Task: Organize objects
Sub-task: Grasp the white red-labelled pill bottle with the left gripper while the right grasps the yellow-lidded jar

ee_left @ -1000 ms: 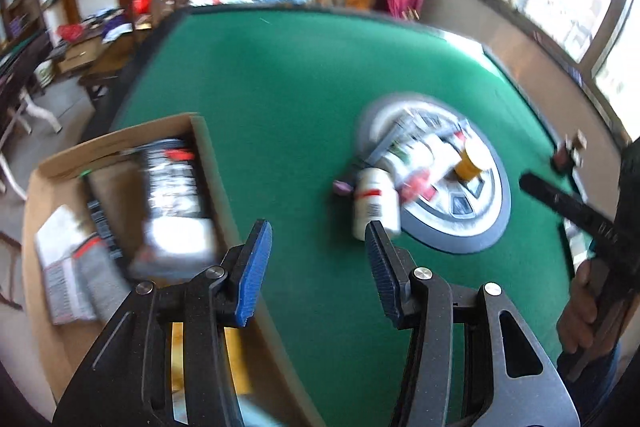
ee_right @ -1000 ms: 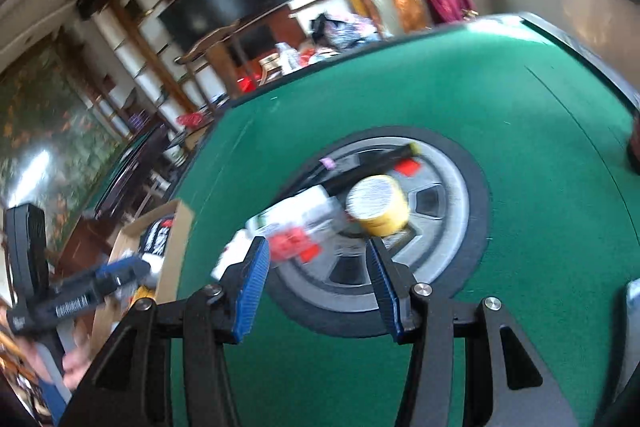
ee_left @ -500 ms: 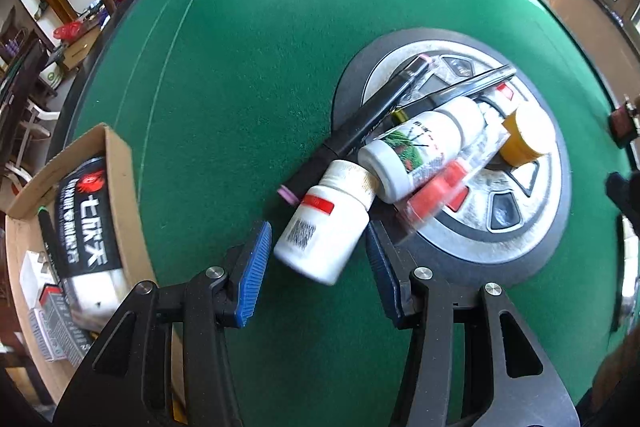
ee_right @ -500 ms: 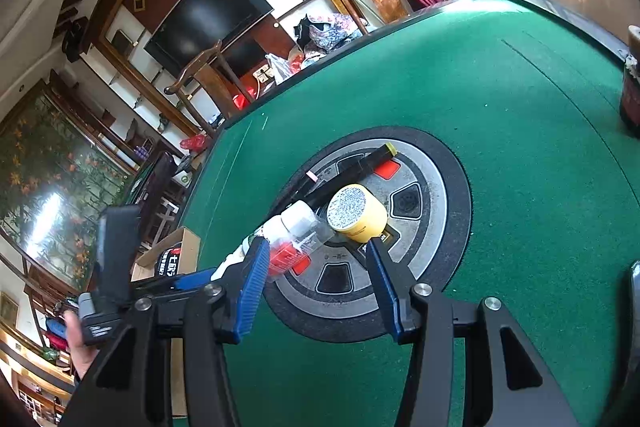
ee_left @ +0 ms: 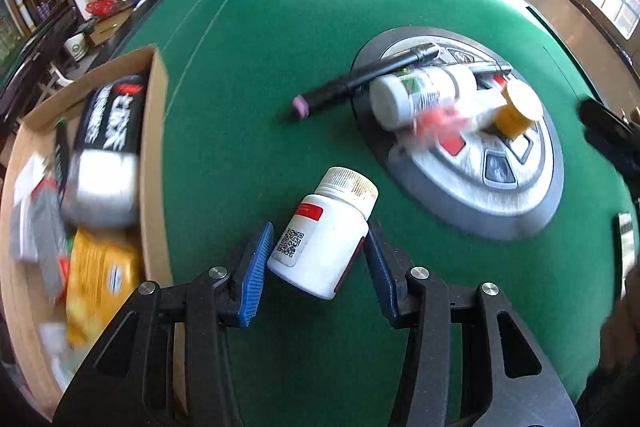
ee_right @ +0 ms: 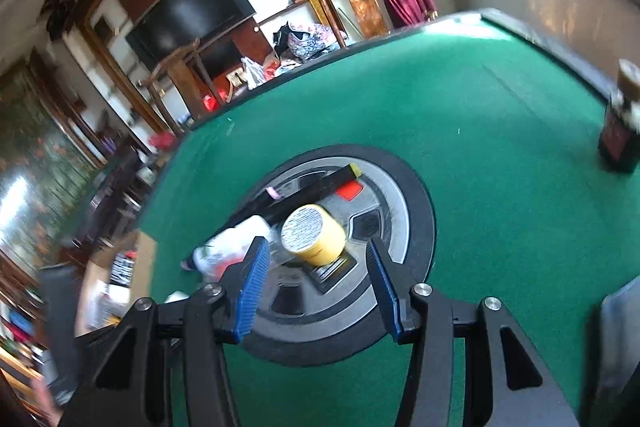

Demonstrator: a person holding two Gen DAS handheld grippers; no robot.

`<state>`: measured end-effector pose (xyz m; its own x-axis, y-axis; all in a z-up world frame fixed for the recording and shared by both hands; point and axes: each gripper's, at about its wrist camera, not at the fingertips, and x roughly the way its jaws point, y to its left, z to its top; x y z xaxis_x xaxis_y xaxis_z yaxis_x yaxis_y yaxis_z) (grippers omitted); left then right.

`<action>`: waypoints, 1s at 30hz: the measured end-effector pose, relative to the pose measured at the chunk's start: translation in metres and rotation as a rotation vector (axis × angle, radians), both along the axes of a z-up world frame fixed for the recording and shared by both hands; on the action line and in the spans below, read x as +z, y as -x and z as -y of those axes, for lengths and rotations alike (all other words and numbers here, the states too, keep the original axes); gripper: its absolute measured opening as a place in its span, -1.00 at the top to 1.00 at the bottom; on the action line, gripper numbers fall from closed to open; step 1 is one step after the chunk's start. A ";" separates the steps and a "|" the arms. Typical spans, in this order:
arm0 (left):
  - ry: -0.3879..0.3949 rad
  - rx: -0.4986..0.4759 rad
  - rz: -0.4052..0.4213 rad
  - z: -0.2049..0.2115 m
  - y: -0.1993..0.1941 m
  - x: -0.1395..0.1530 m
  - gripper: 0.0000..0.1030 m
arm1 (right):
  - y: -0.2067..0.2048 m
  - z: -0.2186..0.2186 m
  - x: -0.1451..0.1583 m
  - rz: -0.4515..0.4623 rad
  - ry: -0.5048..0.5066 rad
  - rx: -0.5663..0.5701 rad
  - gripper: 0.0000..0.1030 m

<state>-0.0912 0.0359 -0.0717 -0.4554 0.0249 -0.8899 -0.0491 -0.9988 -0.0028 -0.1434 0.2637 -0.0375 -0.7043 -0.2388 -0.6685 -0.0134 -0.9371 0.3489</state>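
- Where half a second ago the white pill bottle (ee_left: 324, 239) leaned against the pile on the round hub, it now lies alone on the green felt between the blue pads of the left tool (ee_left: 318, 259), clear of the hub and near the cardboard box (ee_left: 154, 163).
- While the left tool's jaws are closing, the right-hand pad looks to touch the bottle's side and the left-hand pad seems a hair off it; the angle is poor, so I judge the grip is not yet made.
- That shift suggests the bottle is the next thing bound for the box, which already holds packets and a black pouch.
- Over on the other side, the right tool (ee_right: 316, 279) hovers with its jaws wide and nothing in them, framing the yellow jar (ee_right: 314, 235) on the hub.
- The worktop (ee_left: 280, 47) is covered in matte green felt, likely grippy enough to stop a cylinder rolling far.
- The white bottle is smooth, hard plastic with a ribbed cap, a red band and a printed code on its label; being round, it could twist in flat pads.
- The hub (ee_left: 516, 203) is a grey plastic disc with inset buttons.
- On it lie a second white bottle (ee_left: 416, 95), a long black pen (ee_left: 360, 79) with a pink end, and a blurred clear packet with red print.
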 end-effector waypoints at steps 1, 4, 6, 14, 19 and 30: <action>0.006 -0.003 -0.009 -0.002 -0.001 -0.001 0.10 | 0.004 0.006 -0.001 0.003 -0.027 0.018 0.02; 0.016 -0.004 -0.012 -0.002 0.004 -0.006 0.18 | 0.017 0.025 -0.006 0.022 -0.117 0.059 0.02; 0.016 -0.025 -0.020 -0.008 0.005 -0.007 0.29 | 0.025 0.036 -0.012 0.028 -0.186 0.079 0.02; -0.013 -0.017 -0.024 0.002 0.005 -0.007 0.30 | 0.047 0.041 -0.041 0.094 -0.254 0.062 0.02; -0.037 -0.004 -0.032 0.004 0.007 -0.006 0.30 | 0.045 0.041 -0.044 0.094 -0.266 0.069 0.22; -0.020 -0.015 -0.047 -0.004 0.011 -0.006 0.34 | 0.029 0.036 -0.027 0.067 -0.217 0.065 0.23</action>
